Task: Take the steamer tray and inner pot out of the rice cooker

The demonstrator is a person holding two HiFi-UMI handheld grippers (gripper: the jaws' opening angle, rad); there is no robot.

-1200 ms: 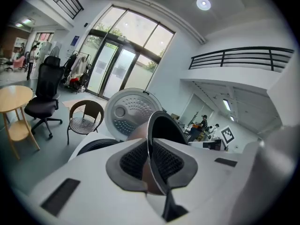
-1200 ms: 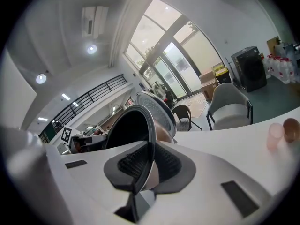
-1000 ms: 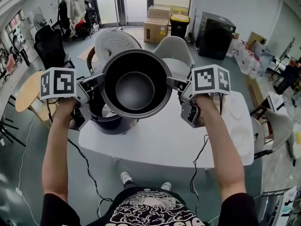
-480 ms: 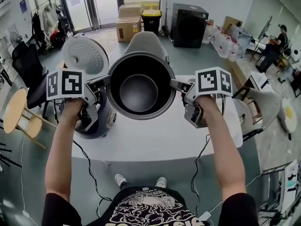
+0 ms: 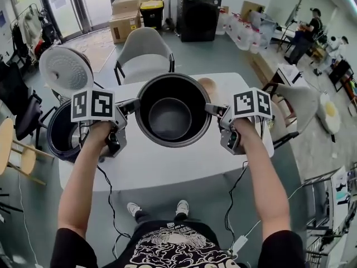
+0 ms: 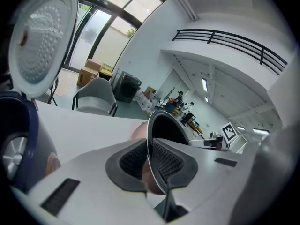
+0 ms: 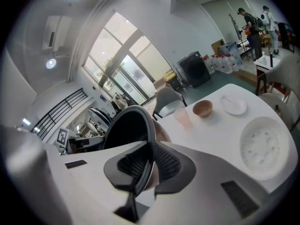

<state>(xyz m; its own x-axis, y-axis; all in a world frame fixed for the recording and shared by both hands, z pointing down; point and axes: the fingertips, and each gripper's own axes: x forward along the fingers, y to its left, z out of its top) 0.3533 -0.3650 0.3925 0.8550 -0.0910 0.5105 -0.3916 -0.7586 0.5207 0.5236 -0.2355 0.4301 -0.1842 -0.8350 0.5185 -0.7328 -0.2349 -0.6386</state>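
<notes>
At the left edge of the head view, the rice cooker (image 5: 58, 141) stands open at the left end of the white table (image 5: 184, 169). Its dimpled lid (image 5: 66, 71) is tipped up and back. Just right of it, the left gripper (image 5: 135, 106) is clamped on the left rim of the inner pot (image 5: 173, 116). In the left gripper view the thin metal rim runs between the two ribbed pads (image 6: 169, 161), which press on it from either side. The dark pot fills the middle of the frame, out of the cooker and beside it, held mouth up over the table. On its right rim the right gripper (image 5: 214, 110) grips the same way, its pads squeezing the rim's edge. Farther right, the right gripper view shows a pink cup (image 7: 182, 116), a brown bowl (image 7: 203, 108), a small white plate (image 7: 234, 105) and a larger pale dotted dish (image 7: 265, 146) on the tabletop.
</notes>
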